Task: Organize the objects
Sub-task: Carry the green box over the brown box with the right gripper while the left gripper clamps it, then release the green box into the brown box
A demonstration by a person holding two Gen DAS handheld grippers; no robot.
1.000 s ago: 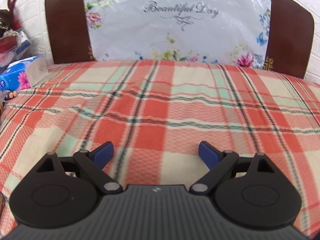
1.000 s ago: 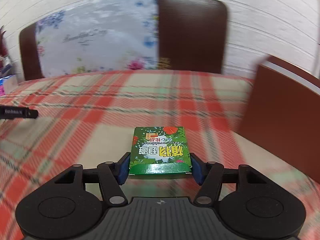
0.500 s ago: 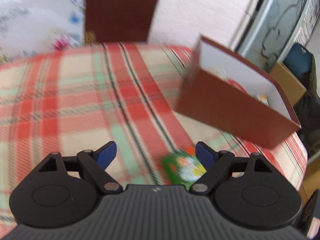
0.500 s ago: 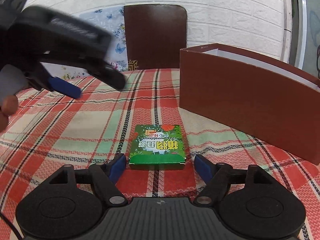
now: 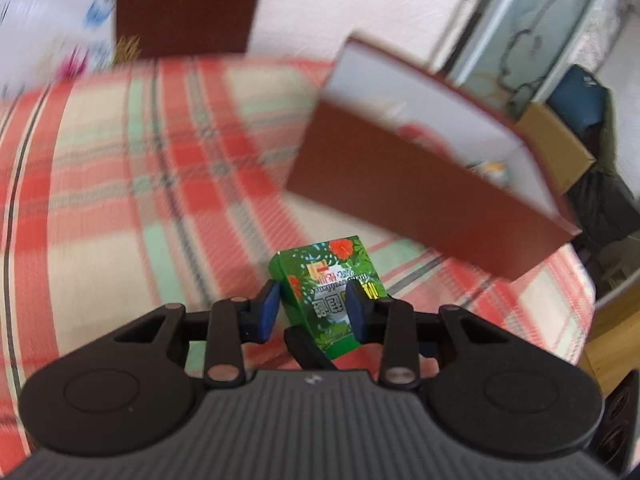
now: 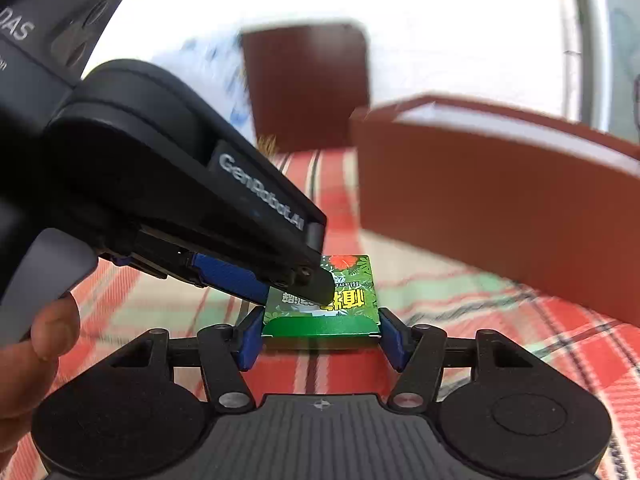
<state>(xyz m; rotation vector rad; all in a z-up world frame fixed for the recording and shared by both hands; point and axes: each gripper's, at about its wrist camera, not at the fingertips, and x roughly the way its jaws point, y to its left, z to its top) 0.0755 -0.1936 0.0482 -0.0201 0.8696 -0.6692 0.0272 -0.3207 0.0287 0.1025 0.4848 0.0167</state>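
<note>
A small green box with a leaf and red flower print sits between both grippers above the plaid cloth. My right gripper is shut on the box's near end, one blue pad on each side. My left gripper comes in from the left of the right wrist view, where it shows as a black body. Its jaws are closed around the box's top and bottom faces. A brown open box with a white inside stands just beyond to the right.
The red, cream and green plaid cloth covers the surface. A brown chair back stands behind it. The brown box holds some blurred items. A cardboard box sits off the right edge.
My left gripper has swung right and down and closed on the green box. My right gripper, open around the box half a second ago, has closed on it and raised it.
</note>
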